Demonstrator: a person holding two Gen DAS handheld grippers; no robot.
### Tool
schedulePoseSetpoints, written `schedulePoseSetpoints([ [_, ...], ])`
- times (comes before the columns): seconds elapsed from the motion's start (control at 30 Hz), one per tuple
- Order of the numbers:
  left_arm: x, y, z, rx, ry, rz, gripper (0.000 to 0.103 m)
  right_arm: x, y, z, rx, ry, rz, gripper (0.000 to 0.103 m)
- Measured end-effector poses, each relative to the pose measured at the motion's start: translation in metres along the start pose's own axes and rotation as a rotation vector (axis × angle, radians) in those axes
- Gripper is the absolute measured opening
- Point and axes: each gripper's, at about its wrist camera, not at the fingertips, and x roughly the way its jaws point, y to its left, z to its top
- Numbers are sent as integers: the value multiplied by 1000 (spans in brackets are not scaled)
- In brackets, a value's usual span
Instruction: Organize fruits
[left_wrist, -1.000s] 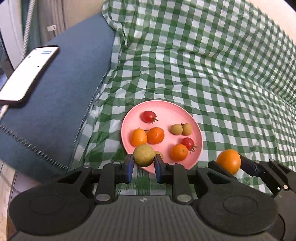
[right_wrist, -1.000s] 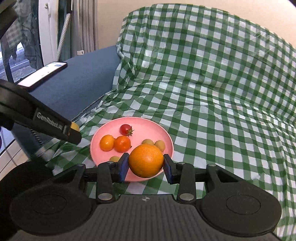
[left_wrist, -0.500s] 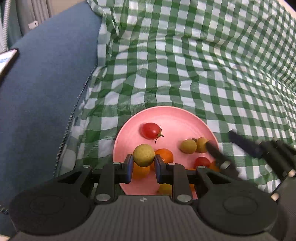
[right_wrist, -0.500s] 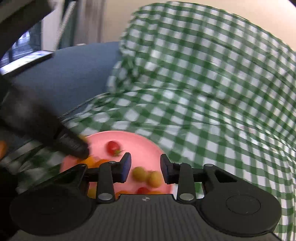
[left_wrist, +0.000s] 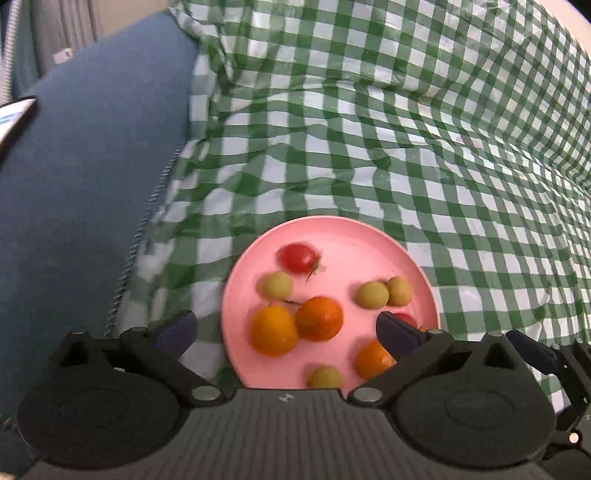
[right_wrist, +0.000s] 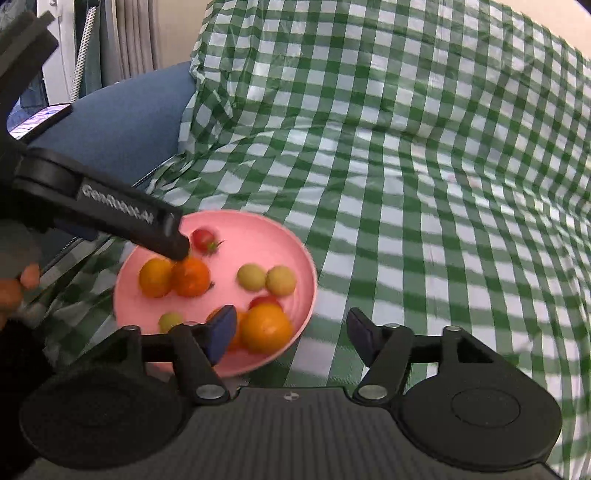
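A pink plate (left_wrist: 369, 240) lies on the green checked cloth and holds several fruits: a red tomato (left_wrist: 297, 257), small green fruits (left_wrist: 277, 285), and oranges (left_wrist: 273, 330). My left gripper (left_wrist: 284, 328) is open and empty just above the plate's near side. In the right wrist view the plate (right_wrist: 288, 240) holds a large orange (right_wrist: 266, 326) at its near rim. My right gripper (right_wrist: 291, 332) is open and empty, its left finger over that rim. The left gripper's finger (right_wrist: 110, 214) reaches over the plate's far left.
A blue cushion (left_wrist: 81, 184) lies left of the checked cloth (left_wrist: 406, 147), with a phone (left_wrist: 14, 118) on its far left. The cloth is wrinkled and rises at the back. The right gripper's tip (left_wrist: 535, 354) shows at the lower right.
My left gripper opened and dropped its green fruit onto the plate. My right gripper released the large orange onto the plate's near edge and opened wide.
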Motion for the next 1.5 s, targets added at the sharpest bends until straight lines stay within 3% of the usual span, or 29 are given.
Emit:
schedulePoseSetpoints([
  [0.07, -11, 3, -9, -9, 2, 24, 103, -11, 4, -5, 2, 6, 2, 84],
  [0.17, -31, 5, -25, -31, -8, 55, 103, -26, 11, -9, -2, -3, 2, 91],
  [0.37, -71, 1, -53, -18, -21, 80, 103, -59, 25, -12, -33, -46, 2, 99],
  [0.9, -130, -15, -97, -2, -73, 120, 103, -130, 29, -29, 7, -122, -62, 101],
  [1.5, -164, -29, -121, 32, -123, 139, 103, -170, 29, -45, -34, -159, -118, 102],
])
